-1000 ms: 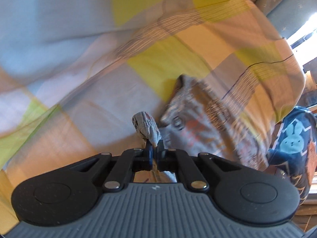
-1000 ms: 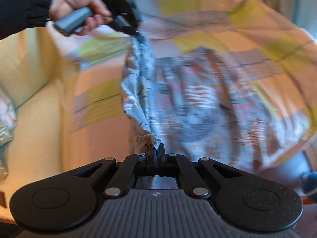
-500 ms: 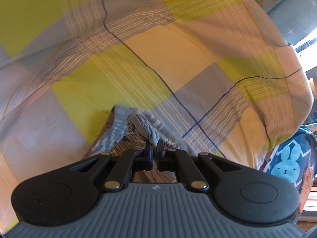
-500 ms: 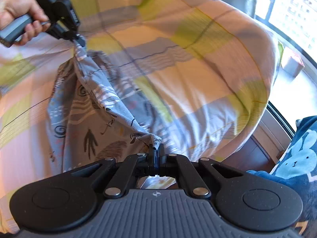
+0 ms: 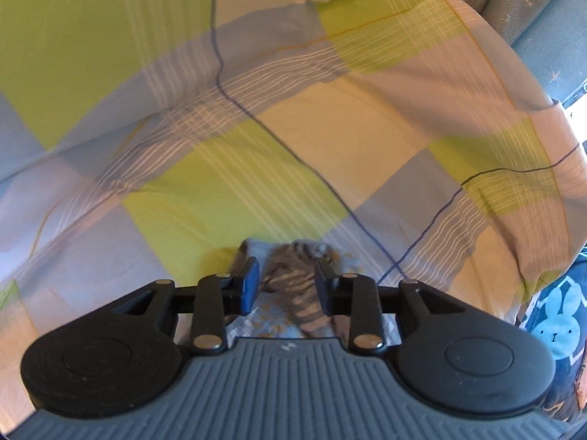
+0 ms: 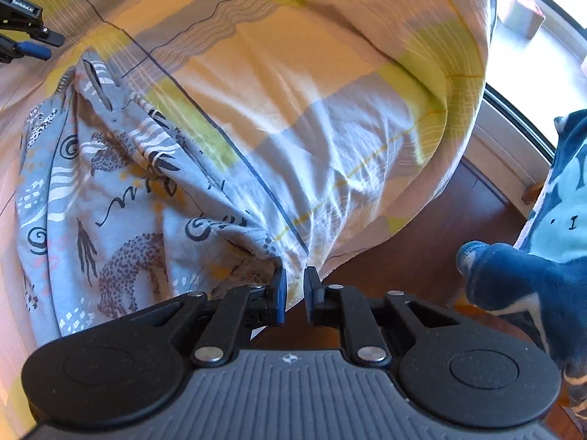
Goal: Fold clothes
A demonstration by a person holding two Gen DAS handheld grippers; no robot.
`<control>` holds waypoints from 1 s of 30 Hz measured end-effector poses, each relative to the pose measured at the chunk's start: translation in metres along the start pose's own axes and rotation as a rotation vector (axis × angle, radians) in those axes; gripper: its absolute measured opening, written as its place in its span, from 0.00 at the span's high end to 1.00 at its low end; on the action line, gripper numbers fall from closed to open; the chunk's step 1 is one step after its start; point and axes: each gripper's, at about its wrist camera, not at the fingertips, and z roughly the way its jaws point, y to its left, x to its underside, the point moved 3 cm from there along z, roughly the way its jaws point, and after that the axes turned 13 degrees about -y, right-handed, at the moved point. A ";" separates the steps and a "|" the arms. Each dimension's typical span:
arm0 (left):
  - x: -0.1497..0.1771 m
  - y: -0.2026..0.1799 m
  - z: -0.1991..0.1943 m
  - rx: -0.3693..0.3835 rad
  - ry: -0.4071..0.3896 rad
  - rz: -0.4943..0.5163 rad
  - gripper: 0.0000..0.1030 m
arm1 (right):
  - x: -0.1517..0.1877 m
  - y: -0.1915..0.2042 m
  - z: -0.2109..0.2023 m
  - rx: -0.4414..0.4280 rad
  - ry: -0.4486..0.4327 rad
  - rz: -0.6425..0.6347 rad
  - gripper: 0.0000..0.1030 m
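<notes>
jaws opening on both: left gripper (image 5: pixel 287 278) stands apart around a fold of the grey printed garment (image 6: pixel 110 190), right gripper (image 6: pixel 293 289) beside its corner, on the checked bedsheet (image 6: pixel 293 91).

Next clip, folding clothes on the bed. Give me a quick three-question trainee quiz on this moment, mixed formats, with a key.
1. True or false: the printed grey garment lies on the checked bedcover.
2. Multiple choice: what is between the fingers of the left gripper? A) a bunched bit of the garment B) a blue pillow C) nothing but bedcover
3. Fill in: the right gripper sits at the garment's ____, by the bed's edge above the wooden floor.

Key: 1 true. 2 A; the jaws are opening and the pads no longer press the cloth. 3 corner; its jaws are opening too, the cloth just beside its left finger.
</notes>
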 end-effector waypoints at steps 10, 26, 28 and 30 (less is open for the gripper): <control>0.066 0.022 -0.005 0.024 0.049 0.303 0.62 | -0.017 0.039 -0.003 -0.059 -0.044 -0.093 0.83; 0.096 0.054 -0.001 0.168 -0.041 0.470 0.89 | -0.087 0.124 0.006 -0.079 -0.132 -0.317 0.76; 0.094 0.064 -0.010 0.159 -0.068 0.425 0.91 | -0.103 0.140 0.011 -0.106 -0.154 -0.363 0.73; 0.096 0.074 -0.016 0.153 -0.076 0.372 0.92 | -0.127 0.158 0.023 -0.147 -0.184 -0.388 0.68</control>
